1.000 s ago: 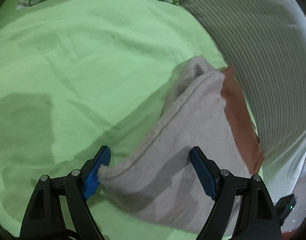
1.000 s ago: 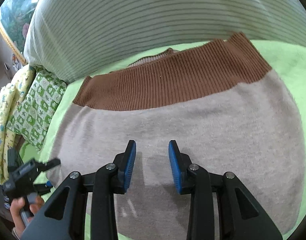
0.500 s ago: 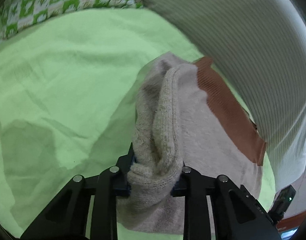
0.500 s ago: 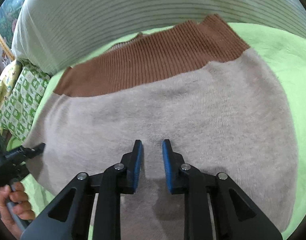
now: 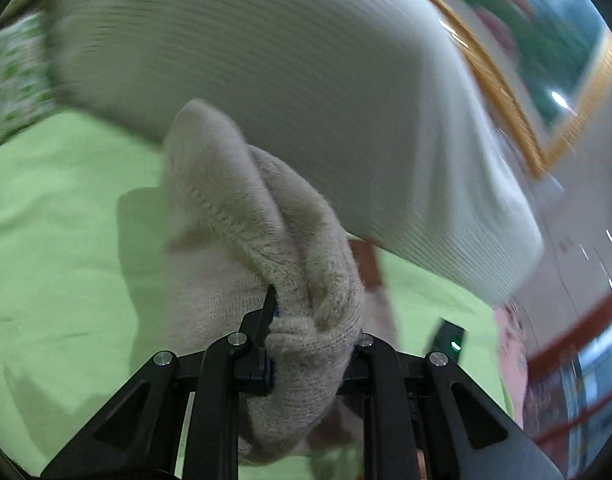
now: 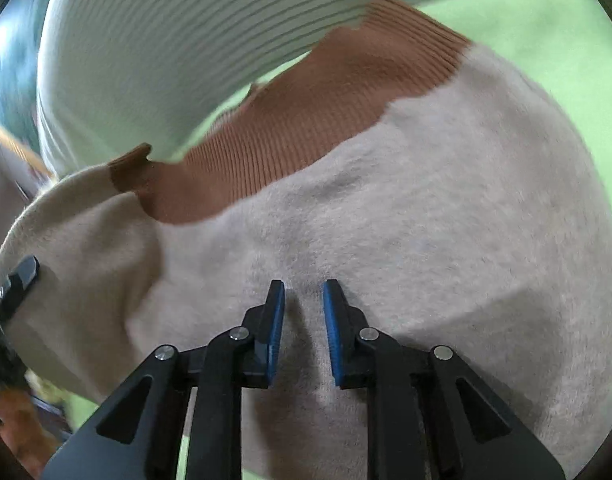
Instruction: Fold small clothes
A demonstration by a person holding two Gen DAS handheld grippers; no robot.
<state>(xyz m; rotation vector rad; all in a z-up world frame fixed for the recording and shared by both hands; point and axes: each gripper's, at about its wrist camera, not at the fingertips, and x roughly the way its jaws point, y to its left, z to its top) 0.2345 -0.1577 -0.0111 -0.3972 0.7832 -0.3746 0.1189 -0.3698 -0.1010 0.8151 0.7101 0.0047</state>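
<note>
A small beige knit garment [image 6: 426,208] with a brown ribbed band [image 6: 306,120] lies on a green bedsheet [image 6: 546,28]. My left gripper [image 5: 310,344] is shut on a bunched edge of the garment [image 5: 289,264] and holds it lifted off the sheet. It also shows at the left edge of the right wrist view [image 6: 17,280], with that side of the garment raised. My right gripper [image 6: 303,320] rests on the garment's middle, its blue pads a narrow gap apart, with a fold of beige knit between them.
A large white striped pillow [image 5: 306,80] lies right behind the garment and also fills the top of the right wrist view [image 6: 185,40]. A green patterned pillow [image 5: 9,80] is at far left. A framed picture [image 5: 546,40] hangs at the upper right.
My left gripper closed on the garment's edge and has lifted it up and toward the pillow. My right gripper narrowed onto the garment's middle and stays there.
</note>
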